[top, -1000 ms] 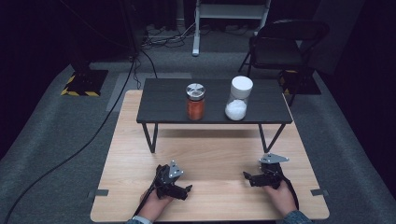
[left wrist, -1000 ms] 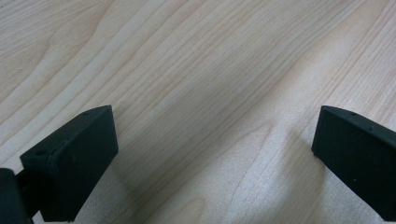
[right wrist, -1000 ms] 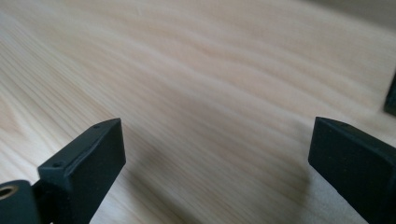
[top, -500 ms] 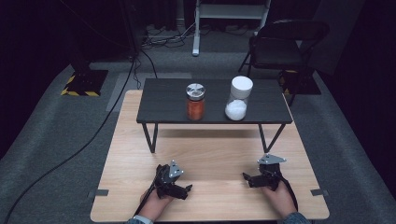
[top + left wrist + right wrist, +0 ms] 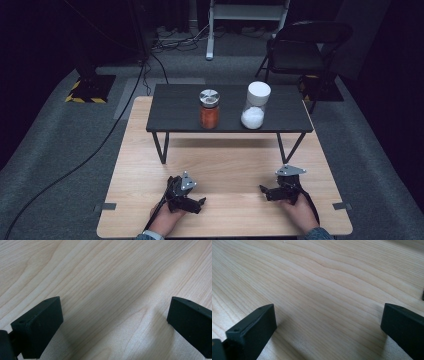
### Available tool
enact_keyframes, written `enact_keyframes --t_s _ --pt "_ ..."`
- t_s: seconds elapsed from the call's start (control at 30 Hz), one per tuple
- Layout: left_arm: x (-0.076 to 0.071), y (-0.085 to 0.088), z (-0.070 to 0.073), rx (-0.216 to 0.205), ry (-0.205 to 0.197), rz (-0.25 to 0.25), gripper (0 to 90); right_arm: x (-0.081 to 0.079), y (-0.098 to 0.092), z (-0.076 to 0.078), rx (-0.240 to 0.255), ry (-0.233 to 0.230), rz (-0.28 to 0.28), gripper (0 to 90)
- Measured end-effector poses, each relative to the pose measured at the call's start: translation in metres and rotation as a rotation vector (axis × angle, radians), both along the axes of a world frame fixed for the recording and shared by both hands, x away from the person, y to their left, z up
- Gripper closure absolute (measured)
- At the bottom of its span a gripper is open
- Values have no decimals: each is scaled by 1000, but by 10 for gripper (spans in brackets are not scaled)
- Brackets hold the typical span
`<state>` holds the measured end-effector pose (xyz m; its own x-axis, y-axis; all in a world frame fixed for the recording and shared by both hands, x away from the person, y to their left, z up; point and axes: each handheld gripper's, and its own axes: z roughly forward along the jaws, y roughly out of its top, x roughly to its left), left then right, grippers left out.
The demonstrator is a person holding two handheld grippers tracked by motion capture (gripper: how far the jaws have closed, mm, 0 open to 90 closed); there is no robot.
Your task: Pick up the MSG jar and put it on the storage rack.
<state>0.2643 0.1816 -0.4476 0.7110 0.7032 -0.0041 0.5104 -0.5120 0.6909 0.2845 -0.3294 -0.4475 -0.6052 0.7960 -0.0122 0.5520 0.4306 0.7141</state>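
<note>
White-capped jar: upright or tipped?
Upright: the white-capped jar stands on the black shelf, cap on top, white powder settled at its bottom.

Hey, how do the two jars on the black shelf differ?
The orange-filled jar has a silver metal lid and is full nearly to the top; the white-lidded jar is taller and holds white grains only at its bottom. Both stand upright, apart, on the black shelf.

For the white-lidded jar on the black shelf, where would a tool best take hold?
Probably around the clear body of the white-lidded jar, below its wide cap, coming level from the person's side. It stands upright near the front edge of the black shelf, apart from the orange spice jar.
</note>
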Motion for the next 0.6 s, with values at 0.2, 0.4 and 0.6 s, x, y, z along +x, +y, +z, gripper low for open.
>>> enact_keyframes --t_s 0.2,0.4,0.6 --pt "0 0 0 0 0 0 1 1 -1 0 0 -1 6 0" --pt "0 0 0 -1 0 0 0 1 -1 0 1 -1 6 0" --pt "0 0 0 0 0 0 1 1 -1 0 0 -2 9 0"
